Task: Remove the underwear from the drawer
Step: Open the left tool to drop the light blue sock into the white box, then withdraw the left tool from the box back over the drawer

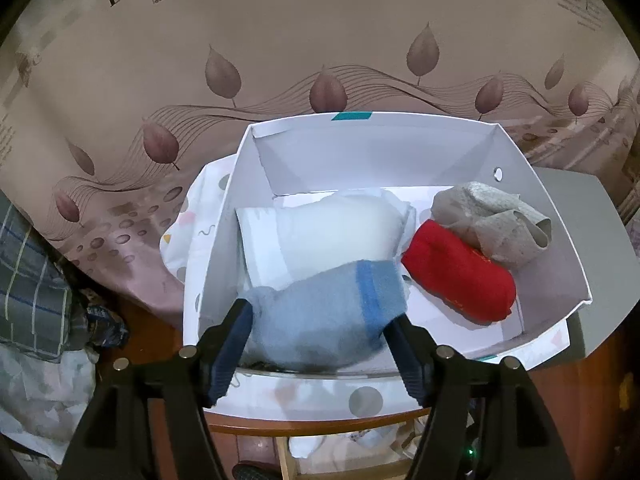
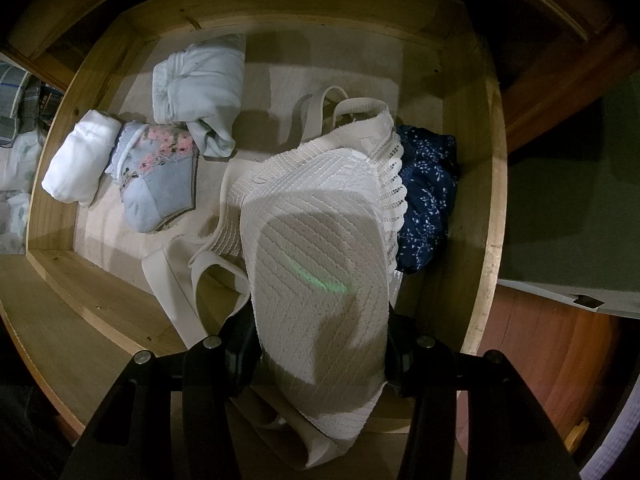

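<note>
Left gripper (image 1: 320,344) stands open around a blue piece (image 1: 328,316) landing in the white box (image 1: 560,240), beside red (image 1: 460,276) and grey (image 1: 492,220) ones. Right gripper (image 2: 320,356) clamps a cream bra (image 2: 316,248) above the drawer (image 2: 480,160); several folded pieces (image 2: 160,160) are left inside.

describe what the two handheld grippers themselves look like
Both are matte black. The left gripper has angular black finger arms with round silver bolt heads and dark navy ribbed pads. The right gripper shows the same black arms and silver bolts; its pads are mostly hidden.

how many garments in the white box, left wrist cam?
4: white folded piece centre-left, blue one nearest, between the left fingers, red roll right, grey piece behind it. More may hide underneath.
</note>
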Tool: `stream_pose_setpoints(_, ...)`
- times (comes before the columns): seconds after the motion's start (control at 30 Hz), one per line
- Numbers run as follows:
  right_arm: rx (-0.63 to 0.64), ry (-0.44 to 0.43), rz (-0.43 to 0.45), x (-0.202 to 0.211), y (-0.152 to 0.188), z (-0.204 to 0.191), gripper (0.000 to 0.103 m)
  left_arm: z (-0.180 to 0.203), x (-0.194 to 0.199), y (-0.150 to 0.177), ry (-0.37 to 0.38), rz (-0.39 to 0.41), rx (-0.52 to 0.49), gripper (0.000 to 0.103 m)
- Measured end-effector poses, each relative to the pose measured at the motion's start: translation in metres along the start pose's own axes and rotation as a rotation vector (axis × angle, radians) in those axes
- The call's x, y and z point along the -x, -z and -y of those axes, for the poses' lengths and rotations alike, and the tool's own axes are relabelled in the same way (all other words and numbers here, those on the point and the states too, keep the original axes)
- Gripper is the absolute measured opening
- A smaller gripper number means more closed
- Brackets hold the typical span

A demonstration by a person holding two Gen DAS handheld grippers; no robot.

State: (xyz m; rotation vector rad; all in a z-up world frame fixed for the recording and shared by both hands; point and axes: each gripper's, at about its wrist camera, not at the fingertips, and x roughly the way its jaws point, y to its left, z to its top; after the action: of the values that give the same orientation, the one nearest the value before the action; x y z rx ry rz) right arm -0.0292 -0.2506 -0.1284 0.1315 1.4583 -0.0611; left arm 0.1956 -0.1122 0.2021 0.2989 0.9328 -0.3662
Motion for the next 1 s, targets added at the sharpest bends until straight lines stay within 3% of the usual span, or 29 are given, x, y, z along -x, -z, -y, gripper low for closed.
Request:
stream_pose_setpoints(0.3, 0.0, 0.0, 0.0, 0.0, 0.0, 0.0, 0.048, -0.006, 0.003, -0.006, -0.008, 0.023, 0.047, 0.074)
stream_pose_setpoints(0.6, -0.001, 0.0, -0.001, 0.0, -0.001, 0.0, 0.048, -0.007, 0.022, 0.015, -0.06, 0.086, 0.008, 0.074)
stream_pose_setpoints(0.8, -0.001, 0.0, -0.001, 0.0, -0.001, 0.0, 0.048, -0.011, 0.036, 0.055, -0.097, 0.138, 0.006, 0.074)
stream_pose_setpoints(1.0, 0.0, 0.0, -0.003, 0.0, -0.002, 0.001, 0.048, -0.016, 0.029, 0.118, -0.133, 0.148, -0.007, 0.074)
